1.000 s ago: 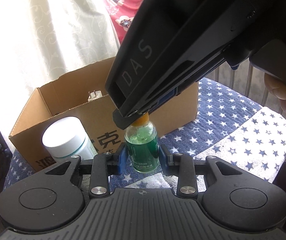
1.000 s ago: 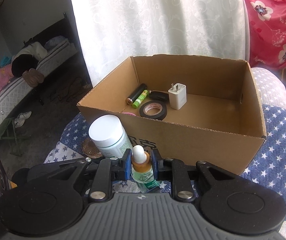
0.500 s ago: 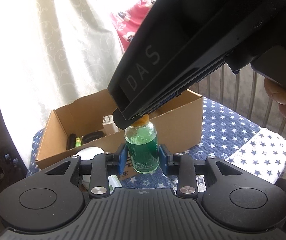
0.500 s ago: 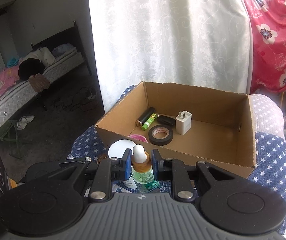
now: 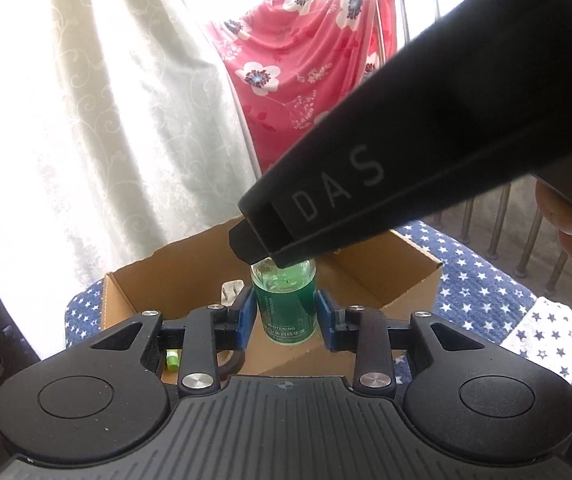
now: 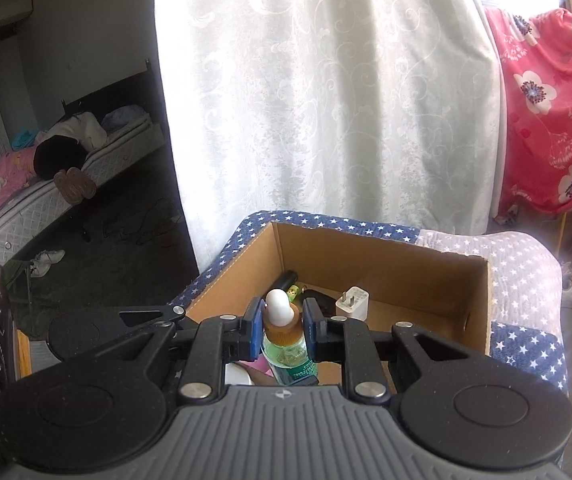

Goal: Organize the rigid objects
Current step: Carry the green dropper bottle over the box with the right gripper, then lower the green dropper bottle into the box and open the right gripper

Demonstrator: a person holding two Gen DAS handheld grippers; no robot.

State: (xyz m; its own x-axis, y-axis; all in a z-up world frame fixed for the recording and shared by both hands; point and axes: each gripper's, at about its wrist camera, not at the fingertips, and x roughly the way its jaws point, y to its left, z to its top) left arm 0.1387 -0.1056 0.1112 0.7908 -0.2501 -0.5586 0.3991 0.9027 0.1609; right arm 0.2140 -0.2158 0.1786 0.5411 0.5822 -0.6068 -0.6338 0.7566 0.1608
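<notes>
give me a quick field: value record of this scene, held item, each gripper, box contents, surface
held item: green dropper bottle, upright, above the box
left gripper: pads on either side of the bottle body, contact unclear
right gripper: shut on the bottle's amber collar, below the white bulb
container: open cardboard box
box contents: white charger plug, green battery, other dark items partly hidden
surface: star-print blue cloth under the box

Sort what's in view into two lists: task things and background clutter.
Task things:
- green dropper bottle, held by the right gripper
- left gripper
- cardboard box
- white charger
- battery

Just lying about:
- white curtain
- red floral cloth
- bed
</notes>
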